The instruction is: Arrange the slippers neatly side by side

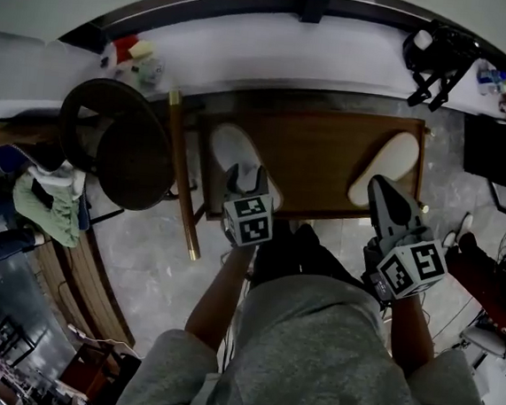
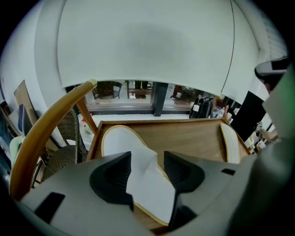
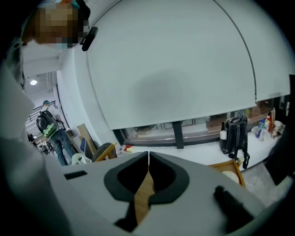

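1. You stand on a grey stone floor (image 1: 142,240), facing a low wooden table (image 1: 329,151).
2. To your left sits a round wicker chair (image 1: 121,144) with a wooden arm (image 1: 183,173).
3. Beyond the table runs a white ledge (image 1: 249,54); a black backpack (image 1: 438,56) stands on it at your right.
4. Above the ledge you see a strip of window (image 2: 138,90) under a large white blind (image 2: 147,46).

- The left gripper (image 1: 249,181) is held out ahead of the body on a bare left forearm (image 1: 219,294) and is pointed steeply downward.
- Its 2 jaws are set wide apart.
- The right gripper (image 1: 378,186) is carried out to the right and is tilted downward less steeply.
- Its 2 jaws are closed together, tips touching, with nothing clamped.
- Both upper arms are covered by grey sleeves (image 1: 164,368).
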Available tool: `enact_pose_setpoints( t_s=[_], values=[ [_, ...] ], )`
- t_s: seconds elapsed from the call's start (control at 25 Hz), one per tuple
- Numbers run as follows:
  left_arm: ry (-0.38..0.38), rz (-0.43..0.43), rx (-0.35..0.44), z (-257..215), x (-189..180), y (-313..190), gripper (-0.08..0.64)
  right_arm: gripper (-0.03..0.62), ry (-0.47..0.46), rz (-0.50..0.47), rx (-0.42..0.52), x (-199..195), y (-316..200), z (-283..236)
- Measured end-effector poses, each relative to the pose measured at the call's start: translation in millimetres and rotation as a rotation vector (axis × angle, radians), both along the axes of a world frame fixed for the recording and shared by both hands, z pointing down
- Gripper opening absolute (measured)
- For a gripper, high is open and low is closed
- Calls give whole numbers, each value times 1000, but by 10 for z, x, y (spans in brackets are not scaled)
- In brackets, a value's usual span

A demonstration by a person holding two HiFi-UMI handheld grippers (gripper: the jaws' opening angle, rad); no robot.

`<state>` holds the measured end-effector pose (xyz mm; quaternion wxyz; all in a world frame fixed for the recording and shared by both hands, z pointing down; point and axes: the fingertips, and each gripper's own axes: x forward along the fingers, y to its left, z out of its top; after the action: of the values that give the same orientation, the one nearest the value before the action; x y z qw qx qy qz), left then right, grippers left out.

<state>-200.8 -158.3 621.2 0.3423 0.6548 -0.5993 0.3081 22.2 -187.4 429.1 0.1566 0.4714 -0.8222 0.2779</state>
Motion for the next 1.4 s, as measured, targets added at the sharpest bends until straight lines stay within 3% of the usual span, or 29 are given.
enact_pose_setpoints(
  t_s=[0.36,0.64,0.92,1.4],
  values=[
    [-3,-66,-52,202,-83,-12,225,26,17,6,-14,11,-37,54],
    [-39,-78,-33,159,-108,46,93,26,6,6,-12,34,-34,52],
    [-57,-83,-20,93,-99,107,40,26,-7,4,-2,79,17,40],
    [-64,17,1,-36,262,168,40,26,-30,31,39,245,113,-93]
  ],
)
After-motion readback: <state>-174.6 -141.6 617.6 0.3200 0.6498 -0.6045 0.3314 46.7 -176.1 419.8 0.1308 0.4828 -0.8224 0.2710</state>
